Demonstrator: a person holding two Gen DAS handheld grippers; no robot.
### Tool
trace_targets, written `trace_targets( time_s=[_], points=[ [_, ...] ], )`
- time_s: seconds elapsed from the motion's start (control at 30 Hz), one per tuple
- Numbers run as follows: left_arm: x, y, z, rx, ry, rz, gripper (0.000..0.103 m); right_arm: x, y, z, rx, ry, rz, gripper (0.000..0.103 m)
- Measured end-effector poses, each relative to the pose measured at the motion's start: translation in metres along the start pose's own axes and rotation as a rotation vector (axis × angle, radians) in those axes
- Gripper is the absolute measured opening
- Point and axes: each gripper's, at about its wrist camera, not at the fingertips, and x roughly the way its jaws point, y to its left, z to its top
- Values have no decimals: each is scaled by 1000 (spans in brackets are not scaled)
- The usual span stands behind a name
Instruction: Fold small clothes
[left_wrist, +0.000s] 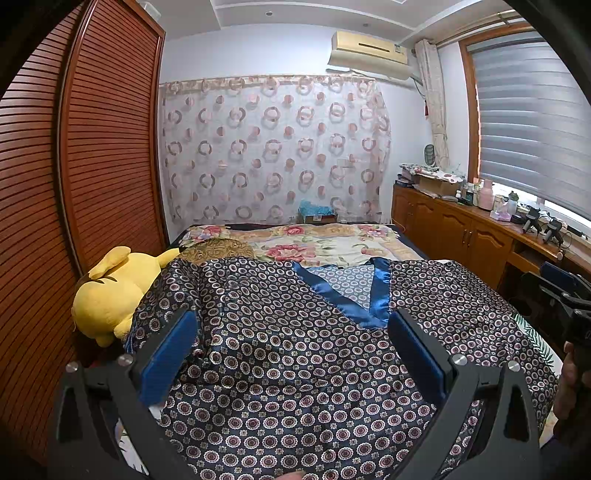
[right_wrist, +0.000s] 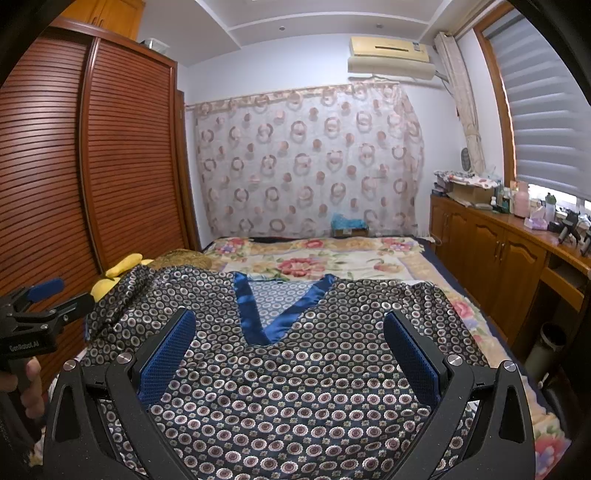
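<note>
A dark navy satin top (left_wrist: 295, 350) with a small round flower print and a shiny blue V-neck trim (left_wrist: 347, 299) lies spread on the bed, neck pointing away. It also shows in the right wrist view (right_wrist: 295, 369), with its trim (right_wrist: 258, 317). My left gripper (left_wrist: 291, 332) is open and empty, held above the garment's left half. My right gripper (right_wrist: 290, 330) is open and empty above the garment's middle. The right gripper shows at the right edge of the left wrist view (left_wrist: 561, 295), the left gripper at the left edge of the right wrist view (right_wrist: 44, 302).
A yellow plush toy (left_wrist: 110, 291) lies at the garment's left sleeve, beside the slatted wooden wardrobe (left_wrist: 74, 166). A floral blanket (left_wrist: 314, 243) covers the far bed. A wooden cabinet (left_wrist: 461, 229) with bottles runs along the right wall under the window.
</note>
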Motion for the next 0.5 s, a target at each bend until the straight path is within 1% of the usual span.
trace_targets(
  time_s=[0.5],
  points=[
    [0, 0, 0, 0, 0, 0, 103, 0, 1, 1, 2, -2, 0, 103]
  ],
)
